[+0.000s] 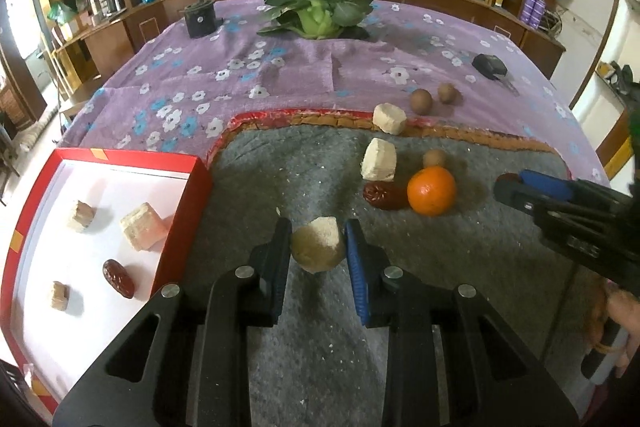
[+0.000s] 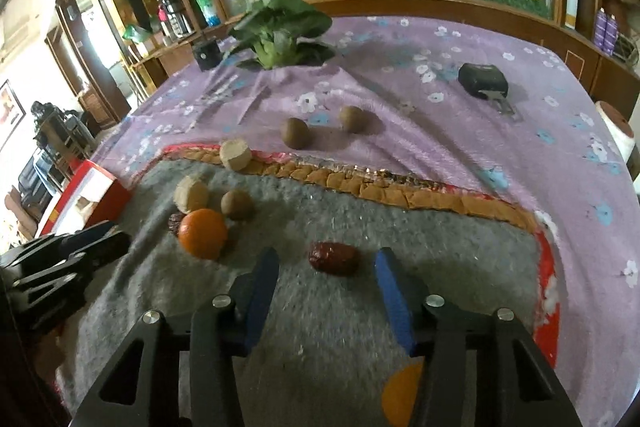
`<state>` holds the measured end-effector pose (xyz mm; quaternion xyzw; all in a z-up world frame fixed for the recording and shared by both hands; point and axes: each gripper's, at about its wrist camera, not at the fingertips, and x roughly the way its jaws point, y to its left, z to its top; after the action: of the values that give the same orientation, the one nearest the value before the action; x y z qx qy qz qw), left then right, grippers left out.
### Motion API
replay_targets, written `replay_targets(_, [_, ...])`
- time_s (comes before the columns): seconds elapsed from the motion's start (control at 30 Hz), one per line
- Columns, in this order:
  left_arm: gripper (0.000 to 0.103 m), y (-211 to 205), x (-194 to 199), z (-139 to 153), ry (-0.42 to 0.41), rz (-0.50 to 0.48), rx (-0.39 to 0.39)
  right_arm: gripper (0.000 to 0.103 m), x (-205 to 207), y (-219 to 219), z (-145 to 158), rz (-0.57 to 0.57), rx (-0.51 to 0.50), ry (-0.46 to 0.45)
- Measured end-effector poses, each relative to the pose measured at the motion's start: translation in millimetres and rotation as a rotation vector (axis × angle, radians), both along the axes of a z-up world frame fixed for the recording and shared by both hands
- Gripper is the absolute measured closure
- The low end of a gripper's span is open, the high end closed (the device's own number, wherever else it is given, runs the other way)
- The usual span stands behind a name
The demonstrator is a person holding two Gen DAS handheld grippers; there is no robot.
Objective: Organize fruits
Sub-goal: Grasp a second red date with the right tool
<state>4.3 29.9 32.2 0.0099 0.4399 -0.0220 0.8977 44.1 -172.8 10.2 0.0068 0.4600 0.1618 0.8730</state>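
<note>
Currently left hand-held gripper (image 1: 318,247) is clamped on a pale tan chunk (image 1: 317,245), pads pressing both sides, held over the grey mat (image 1: 304,339) just right of the red box (image 1: 202,187). Box holds 3 pale chunks and 1 red date (image 1: 118,278). Right hand-held gripper (image 2: 326,261) jaws stand apart around a second red date (image 2: 334,258) lying on the mat, pads not touching it. Orange (image 1: 431,190) sits on the mat right of the box and well apart from it, touching a third date (image 1: 384,195), with 2 pale chunks and a brown round fruit just behind. 2 more brown fruits lie beyond the mat on the purple floral cloth (image 1: 280,75) covering the tabletop.
</note>
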Motion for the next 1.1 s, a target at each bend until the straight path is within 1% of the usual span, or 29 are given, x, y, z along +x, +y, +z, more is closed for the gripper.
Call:
replay_targets(0.03, [0.077, -0.1, -0.9, 0.4, 0.001, -0.003, -0.004, 0.071, 0.9, 1.2, -2.0, -0.003, -0.018, 0.001])
replay_targets(0.07, [0.077, 0.6, -1.9, 1.3, 0.0, -0.004, -0.009, 0.075, -0.9, 2.0, -0.8, -0.001, -0.045, -0.021])
replay_targets(0.17, [0.077, 3.9, -5.8, 5.1, -0.004, -0.002, -0.016, 0.075, -5.4, -2.8, 3.1, -0.001, -0.027, -0.021])
replay_targets(0.3, [0.077, 12.7, -14.4, 12.9, -0.006, 0.0, -0.057, 0.075, -21.4, -6.8, 15.8, 0.004, -0.01, -0.043])
replay_targets(0.4, [0.077, 21.1, -23.7, 18.9, -0.009, -0.001, -0.08, 0.075, -35.9, -2.3, 25.1, 0.024, 0.0, -0.061])
replay_targets(0.5, [0.077, 29.7, -34.1, 24.0, -0.016, 0.009, -0.086, 0.075, -50.6, 6.4, 34.0, 0.052, 0.026, -0.08])
replay_targets(0.73, [0.077, 53.6, -58.4, 35.3, -0.048, 0.049, -0.071, 0.075, -71.8, 38.7, 41.6, 0.135, 0.058, -0.088])
replay_targets(0.87, [0.077, 68.8, -68.2, 38.6, -0.061, 0.077, -0.055, 0.075, -83.4, 68.4, 46.2, 0.203, 0.056, -0.096])
replay_targets(1.1, [0.077, 105.1, -82.4, 36.7, -0.063, 0.155, -0.028, 0.075, -92.9, 119.9, 50.0, 0.305, 0.061, -0.1])
